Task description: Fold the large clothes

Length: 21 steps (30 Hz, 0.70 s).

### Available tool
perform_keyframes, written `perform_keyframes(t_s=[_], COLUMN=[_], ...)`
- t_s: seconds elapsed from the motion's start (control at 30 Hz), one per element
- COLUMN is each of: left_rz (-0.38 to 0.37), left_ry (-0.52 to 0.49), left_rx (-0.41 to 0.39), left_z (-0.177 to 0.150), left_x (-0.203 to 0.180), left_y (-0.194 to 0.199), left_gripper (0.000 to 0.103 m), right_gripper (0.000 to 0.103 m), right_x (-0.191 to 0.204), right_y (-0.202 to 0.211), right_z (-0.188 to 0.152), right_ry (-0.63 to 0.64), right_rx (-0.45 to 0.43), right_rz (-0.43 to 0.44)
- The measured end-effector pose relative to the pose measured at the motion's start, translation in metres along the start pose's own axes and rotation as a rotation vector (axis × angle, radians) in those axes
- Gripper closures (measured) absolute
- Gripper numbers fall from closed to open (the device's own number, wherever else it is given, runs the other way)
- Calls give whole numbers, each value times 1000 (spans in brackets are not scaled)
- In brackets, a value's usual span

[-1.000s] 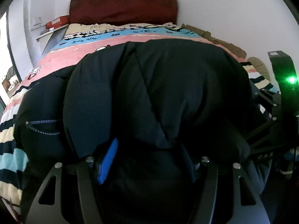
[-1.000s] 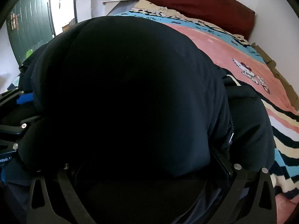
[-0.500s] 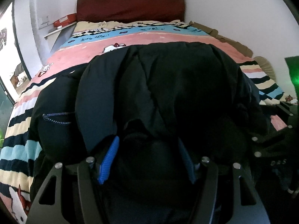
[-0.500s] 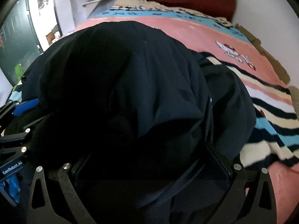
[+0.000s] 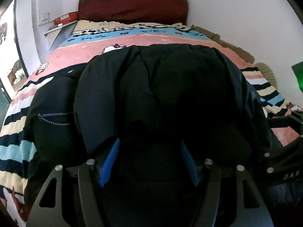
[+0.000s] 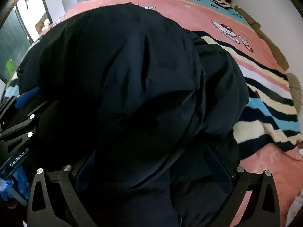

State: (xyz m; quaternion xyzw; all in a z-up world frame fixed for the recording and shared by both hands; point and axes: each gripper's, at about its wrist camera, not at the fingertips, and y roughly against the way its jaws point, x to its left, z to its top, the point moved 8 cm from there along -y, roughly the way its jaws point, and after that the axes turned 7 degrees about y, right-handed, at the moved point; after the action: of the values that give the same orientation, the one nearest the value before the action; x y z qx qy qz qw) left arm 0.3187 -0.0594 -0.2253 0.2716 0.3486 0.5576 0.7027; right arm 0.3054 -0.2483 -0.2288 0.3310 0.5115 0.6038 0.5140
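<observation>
A big dark navy padded jacket (image 5: 161, 85) lies bunched in a thick fold on the striped cartoon blanket (image 5: 75, 56) of a bed. My left gripper (image 5: 149, 141) has its blue pads (image 5: 111, 158) pressed into a fat wad of the jacket's near edge. A speckled drawcord (image 5: 51, 119) shows on the jacket's left part. In the right wrist view the jacket (image 6: 123, 66) fills the middle, and my right gripper (image 6: 151, 151) is closed on another thick wad of it. The left gripper's frame (image 6: 19, 132) shows beside it at the left; the right gripper's frame (image 5: 280, 166) shows at the left view's right edge.
A dark red headboard (image 5: 132, 5) closes the far end of the bed. At the back left, a wall shelf holds a red box (image 5: 65, 19), and a doorway (image 5: 9, 56) opens there. Cardboard (image 5: 227, 41) lines the right wall. Bare blanket (image 6: 189, 9) lies beyond the jacket.
The jacket's folded bulk has sunk lower and flatter, and more blanket shows beyond it in both views. The right view has tipped further down. Both grips have stayed on the fabric.
</observation>
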Motion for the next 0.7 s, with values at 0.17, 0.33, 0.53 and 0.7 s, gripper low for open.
perform_keyframes(t_s=[0.17,0.33,0.53,0.7], left_rz=[-57,-106,-131,-154], left_ry=[18,35,44,53], left_rx=[-19,-41,-63,-79], left_z=[0,0,-1,-1], left_x=[1,3,5,5], left_y=[-4,-6,-3,-2], left_gripper=[39,39,39,39], right_gripper=[1,1,1,1], right_x=[6,9,19,16], right_y=[-5,-11,-9,-10], right_z=[1,4,9,10], right_ry=[22,65,137,142], right_rx=[38,104,150,184], right_rz=[-29,-62,-162,-193])
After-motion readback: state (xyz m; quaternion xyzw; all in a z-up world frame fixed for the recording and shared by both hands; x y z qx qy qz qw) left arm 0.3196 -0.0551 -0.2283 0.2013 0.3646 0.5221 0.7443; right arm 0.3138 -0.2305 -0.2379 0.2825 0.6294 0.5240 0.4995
